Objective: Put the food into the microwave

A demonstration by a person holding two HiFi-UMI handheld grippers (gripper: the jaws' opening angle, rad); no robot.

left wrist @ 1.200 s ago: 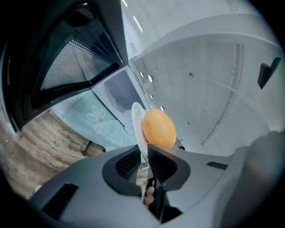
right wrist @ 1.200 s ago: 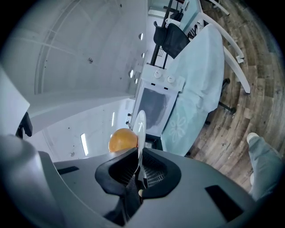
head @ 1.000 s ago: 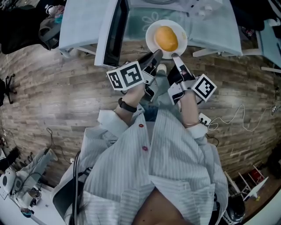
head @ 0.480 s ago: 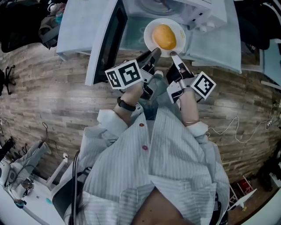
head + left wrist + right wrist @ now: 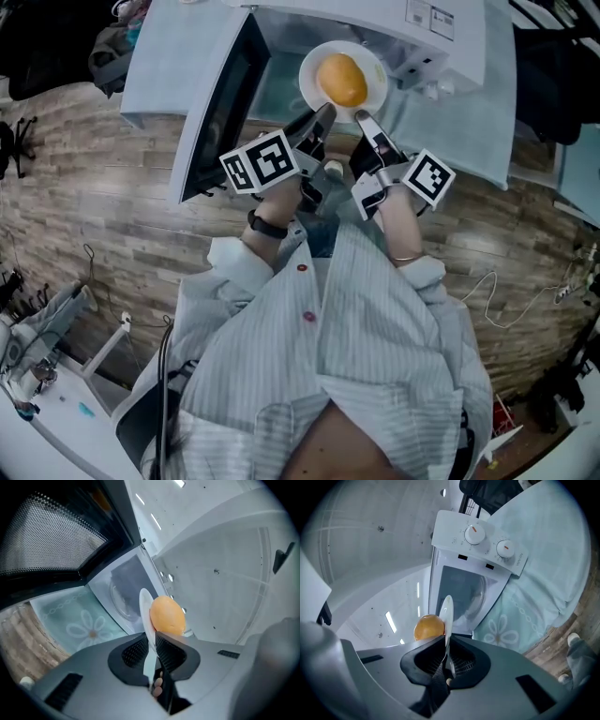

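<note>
A white plate (image 5: 367, 89) carries a round orange food (image 5: 341, 80) and is held level in front of the open microwave (image 5: 441, 37). My left gripper (image 5: 323, 114) is shut on the plate's near left rim, and my right gripper (image 5: 364, 117) is shut on its near right rim. In the left gripper view the plate (image 5: 145, 613) stands edge-on between the pads of the left gripper (image 5: 151, 649), with the food (image 5: 167, 616) beside it. In the right gripper view the plate (image 5: 447, 613) and food (image 5: 429, 626) sit just above the right gripper (image 5: 446, 657).
The microwave door (image 5: 220, 103) hangs open to the left. Its cavity (image 5: 461, 595) lies straight ahead, with two knobs (image 5: 474, 535) on its panel. A pale green flowered cloth (image 5: 513, 616) covers the table. Cables (image 5: 511, 295) trail over the wooden floor.
Both grippers have carried the plate with the food closer to the microwave's opening, and the microwave now fills more of the top of the head view. Both grips are unchanged.
</note>
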